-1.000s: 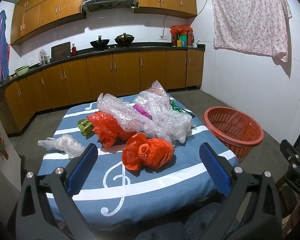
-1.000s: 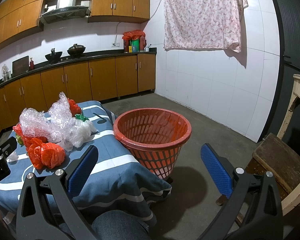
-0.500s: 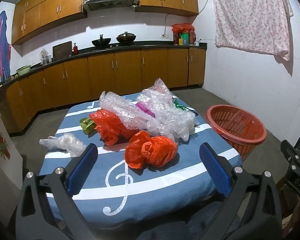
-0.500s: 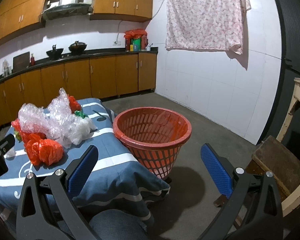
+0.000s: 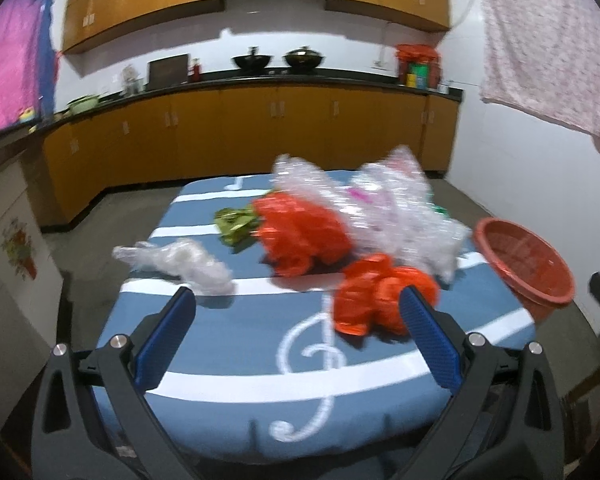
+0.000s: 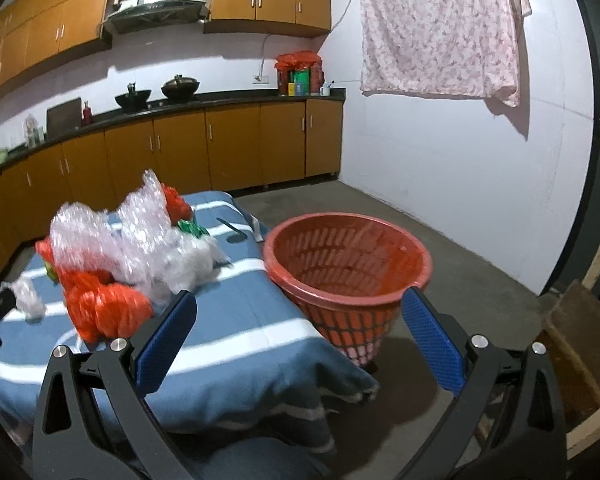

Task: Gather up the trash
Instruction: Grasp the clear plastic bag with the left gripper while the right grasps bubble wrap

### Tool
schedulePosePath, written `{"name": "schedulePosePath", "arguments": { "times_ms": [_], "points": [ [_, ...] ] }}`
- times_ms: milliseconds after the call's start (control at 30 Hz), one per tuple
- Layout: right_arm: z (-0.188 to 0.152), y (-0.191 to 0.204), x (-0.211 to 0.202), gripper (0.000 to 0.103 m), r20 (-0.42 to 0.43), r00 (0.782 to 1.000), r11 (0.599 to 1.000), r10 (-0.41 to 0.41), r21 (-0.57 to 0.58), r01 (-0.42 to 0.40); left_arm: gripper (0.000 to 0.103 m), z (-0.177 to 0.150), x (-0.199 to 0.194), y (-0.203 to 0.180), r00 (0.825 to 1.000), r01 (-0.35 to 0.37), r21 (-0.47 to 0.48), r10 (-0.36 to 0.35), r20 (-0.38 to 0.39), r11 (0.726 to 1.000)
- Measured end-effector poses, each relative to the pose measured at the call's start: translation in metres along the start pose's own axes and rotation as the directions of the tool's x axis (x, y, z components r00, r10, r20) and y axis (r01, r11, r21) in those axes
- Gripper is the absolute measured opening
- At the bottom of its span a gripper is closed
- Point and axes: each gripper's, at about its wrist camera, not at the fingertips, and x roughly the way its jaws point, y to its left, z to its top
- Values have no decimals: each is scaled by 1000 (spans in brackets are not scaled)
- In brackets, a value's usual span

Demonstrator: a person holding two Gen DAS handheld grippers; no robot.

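Trash lies on a table with a blue striped cloth (image 5: 228, 332): a near orange bag (image 5: 380, 296), a second orange bag (image 5: 300, 224), clear bubble wrap (image 5: 384, 204), a clear plastic bag (image 5: 180, 260) and a green wrapper (image 5: 236, 226). A red plastic basket (image 6: 348, 264) stands on the floor right of the table. My left gripper (image 5: 298, 304) is open and empty over the table's near edge. My right gripper (image 6: 298, 304) is open and empty, between table and basket. The near orange bag also shows in the right wrist view (image 6: 104, 308).
Wooden kitchen cabinets (image 5: 260, 132) with a black counter line the back wall. A floral cloth (image 6: 440, 28) hangs on the right wall. A wooden stool (image 6: 580, 328) stands at the far right. A dark utensil (image 6: 236, 228) lies on the table's far corner.
The left gripper has swung left and closer over the table, so the trash shifted right in its view. The right gripper has turned slightly left toward the table. Both stay open.
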Motion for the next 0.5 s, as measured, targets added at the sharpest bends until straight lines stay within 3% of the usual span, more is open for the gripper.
{"name": "schedulePosePath", "arguments": {
  "times_ms": [100,233,500],
  "points": [
    [10,10,16,99,-4,999,999,35,-3,-35,99,3,9,22,998,-58,-28,58,0,998],
    [23,30,41,85,-27,995,995,98,-22,-98,99,8,27,52,992,-125,-57,124,-12,991],
    [46,79,97,75,-116,957,961,267,-47,-274,91,18,78,92,978,-199,-100,192,-75,975]
  ]
}}
